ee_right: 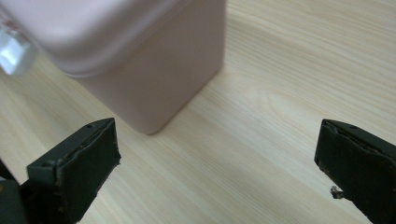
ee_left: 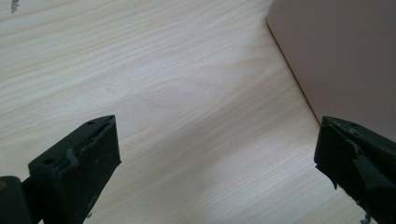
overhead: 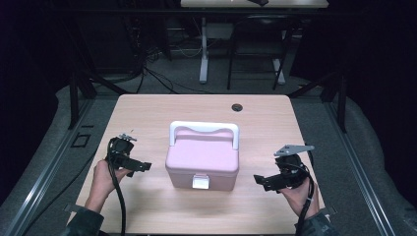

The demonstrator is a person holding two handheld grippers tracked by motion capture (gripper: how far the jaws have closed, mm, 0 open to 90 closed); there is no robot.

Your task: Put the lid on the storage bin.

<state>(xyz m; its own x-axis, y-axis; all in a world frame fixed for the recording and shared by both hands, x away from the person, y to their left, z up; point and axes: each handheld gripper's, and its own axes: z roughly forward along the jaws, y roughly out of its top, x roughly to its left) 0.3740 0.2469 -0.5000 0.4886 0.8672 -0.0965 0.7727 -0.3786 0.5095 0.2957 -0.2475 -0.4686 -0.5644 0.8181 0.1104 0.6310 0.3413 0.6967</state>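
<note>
Grippers flank my pink lidded box [overhead: 201,162] on the desk [overhead: 147,113]: left gripper [overhead: 143,167] and right gripper [overhead: 259,180] both gape, ready to steady it.

Closed pink box [overhead: 202,160], mid-table, upright

The pale wood-grain bench [overhead: 147,113] carries a pink plastic lidded box with white handle [overhead: 202,162] at centre; a dark round grommet [overhead: 237,106] sits toward twelve o'clock.

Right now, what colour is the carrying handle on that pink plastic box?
White; the handle on the pink plastic box shows best in the high view.
</note>
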